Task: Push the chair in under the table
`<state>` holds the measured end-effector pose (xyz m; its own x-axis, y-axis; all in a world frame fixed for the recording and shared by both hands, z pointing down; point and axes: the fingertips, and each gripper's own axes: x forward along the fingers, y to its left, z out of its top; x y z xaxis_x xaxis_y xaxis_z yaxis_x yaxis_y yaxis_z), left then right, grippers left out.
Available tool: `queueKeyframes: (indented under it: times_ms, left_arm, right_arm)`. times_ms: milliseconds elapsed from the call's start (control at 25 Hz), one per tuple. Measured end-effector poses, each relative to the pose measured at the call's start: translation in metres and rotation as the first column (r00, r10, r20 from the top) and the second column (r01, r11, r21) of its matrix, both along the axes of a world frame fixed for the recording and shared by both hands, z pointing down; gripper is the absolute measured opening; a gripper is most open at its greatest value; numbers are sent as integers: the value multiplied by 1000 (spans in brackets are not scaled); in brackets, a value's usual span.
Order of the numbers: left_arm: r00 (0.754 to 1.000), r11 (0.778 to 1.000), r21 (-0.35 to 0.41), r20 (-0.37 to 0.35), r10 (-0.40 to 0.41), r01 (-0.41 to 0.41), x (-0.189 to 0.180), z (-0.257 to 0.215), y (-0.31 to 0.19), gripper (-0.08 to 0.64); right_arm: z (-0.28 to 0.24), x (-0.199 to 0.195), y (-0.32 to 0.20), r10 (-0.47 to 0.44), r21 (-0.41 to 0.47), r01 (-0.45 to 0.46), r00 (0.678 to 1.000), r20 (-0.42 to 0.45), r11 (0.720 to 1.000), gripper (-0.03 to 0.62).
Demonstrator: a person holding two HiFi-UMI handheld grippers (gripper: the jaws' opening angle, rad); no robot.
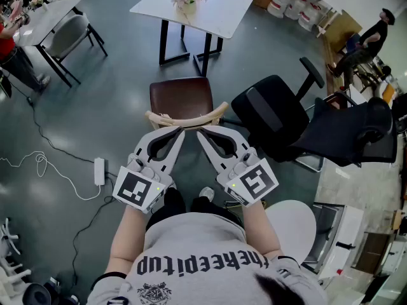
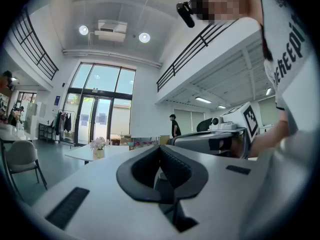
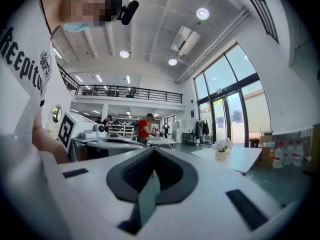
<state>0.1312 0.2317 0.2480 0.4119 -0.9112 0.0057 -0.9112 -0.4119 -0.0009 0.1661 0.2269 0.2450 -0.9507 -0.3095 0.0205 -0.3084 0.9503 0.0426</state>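
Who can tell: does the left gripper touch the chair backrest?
Cannot tell. In the head view the left gripper merely overlaps the chair backrest edge.

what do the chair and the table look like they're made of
Chair seat: dark brown with a soft sheen, probably leather or vinyl over padding.
Chair back: a pale curved strip that looks like bent wood.
Table top: flat, plain white and matt, likely laminate or painted board.
Table legs: thin and black, probably metal.
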Motion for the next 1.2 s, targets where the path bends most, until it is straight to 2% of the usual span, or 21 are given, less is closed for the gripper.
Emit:
queueKeyframes:
  times_ms: [160,720,1000,1200]
  left_arm:
    - [1000,999,24,0,27,-27,3,3,1,15]
    - [999,999,4,-1,53,-53,-7,12,-7,15]
    - [1000,999,-15,-5,28,-28,-33,21,-19,17]
    - [998,997,-34,-15,66,-66,-52,36,-27,17]
  right_arm:
    - [3,1,0,3,-2,-3,1000,0,1000,9]
    - [11,-10,-9,30,-21,-30,999,-14,999,9]
    - [25,-21,-24,76,-56,-76,997,-17,995,11]
    - [39,-34,-34,118,-69,-120,993,-28,990,11]
